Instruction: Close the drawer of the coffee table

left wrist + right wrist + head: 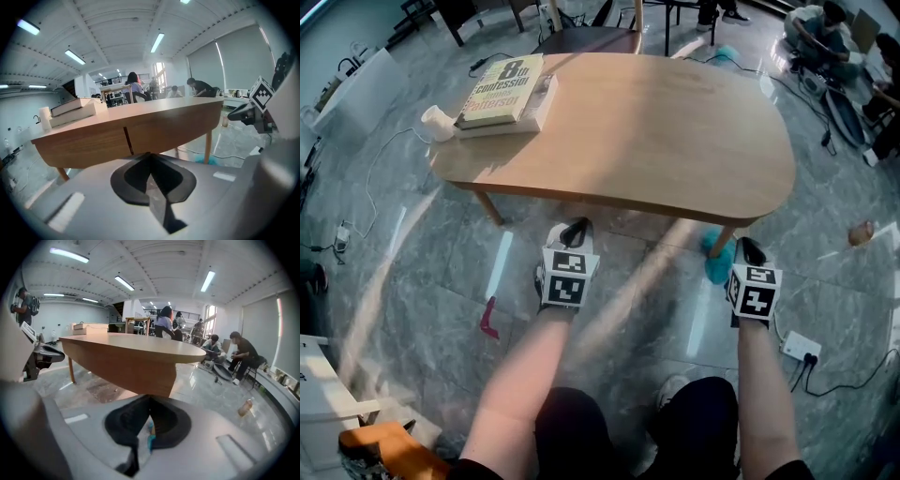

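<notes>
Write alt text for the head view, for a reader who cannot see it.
Looking down, a person holds a shut left tool and a shut right tool just in front of the near edge of a rounded wooden coffee table. Stacked books lie on its far left corner; the floor is grey stone.

The table is looked down on steeply from the head view, lying at 12 o'clock. From the left tool and right tool its near edge is seen close, from below; it is shared by all views.
</notes>
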`<move>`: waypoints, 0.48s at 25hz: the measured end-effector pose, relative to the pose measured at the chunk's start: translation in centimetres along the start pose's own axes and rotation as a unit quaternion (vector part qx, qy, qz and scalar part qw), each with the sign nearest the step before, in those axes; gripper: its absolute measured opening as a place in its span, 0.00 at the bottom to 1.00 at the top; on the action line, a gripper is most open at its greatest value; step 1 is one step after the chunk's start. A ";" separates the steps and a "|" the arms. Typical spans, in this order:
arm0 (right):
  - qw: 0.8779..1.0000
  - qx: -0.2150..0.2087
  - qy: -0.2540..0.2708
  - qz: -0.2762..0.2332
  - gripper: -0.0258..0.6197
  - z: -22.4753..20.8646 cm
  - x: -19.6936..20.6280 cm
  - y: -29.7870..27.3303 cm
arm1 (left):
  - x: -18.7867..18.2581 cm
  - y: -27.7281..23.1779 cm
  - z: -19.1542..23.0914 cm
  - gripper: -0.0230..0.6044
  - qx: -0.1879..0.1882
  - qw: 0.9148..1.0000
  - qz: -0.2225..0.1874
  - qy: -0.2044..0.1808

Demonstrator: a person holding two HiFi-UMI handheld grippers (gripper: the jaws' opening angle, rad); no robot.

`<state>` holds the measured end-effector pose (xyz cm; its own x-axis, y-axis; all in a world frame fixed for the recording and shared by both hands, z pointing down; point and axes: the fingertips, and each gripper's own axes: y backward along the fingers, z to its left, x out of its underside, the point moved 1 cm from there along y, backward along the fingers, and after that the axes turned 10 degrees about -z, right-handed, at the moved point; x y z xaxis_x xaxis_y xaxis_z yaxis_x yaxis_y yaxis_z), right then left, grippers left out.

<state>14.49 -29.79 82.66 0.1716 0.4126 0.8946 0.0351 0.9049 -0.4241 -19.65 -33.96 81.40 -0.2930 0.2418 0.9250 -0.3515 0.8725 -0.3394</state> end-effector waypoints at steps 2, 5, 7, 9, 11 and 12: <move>0.999 -0.032 -0.010 0.018 0.04 1.4 -1.0 1.7 | -1.3 1.8 -0.7 0.05 0.013 1.000 0.013 0.007; 0.993 -0.086 -0.042 0.064 0.04 3.3 -3.2 6.1 | -3.7 6.6 -3.0 0.05 0.044 0.998 0.049 0.020; 0.988 -0.118 -0.056 0.085 0.04 4.3 -5.8 9.2 | -6.0 10.1 -4.2 0.05 0.061 0.995 0.073 0.023; 0.984 -0.137 -0.060 0.099 0.04 4.6 -8.9 12.1 | -9.6 13.2 -5.0 0.05 0.071 0.994 0.079 0.025; 0.980 -0.153 -0.060 0.111 0.04 4.9 -12.1 14.9 | -13.9 16.0 -5.7 0.05 0.083 0.993 0.078 0.031; 0.978 -0.161 -0.062 0.116 0.04 5.1 -13.7 16.3 | -15.9 17.5 -5.9 0.05 0.088 0.992 0.080 0.037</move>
<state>7.70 -20.15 64.18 0.0920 0.6301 0.7710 0.3217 0.7140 -0.6219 -15.87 -19.99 61.79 -0.2929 0.4074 0.8650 -0.4579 0.7344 -0.5009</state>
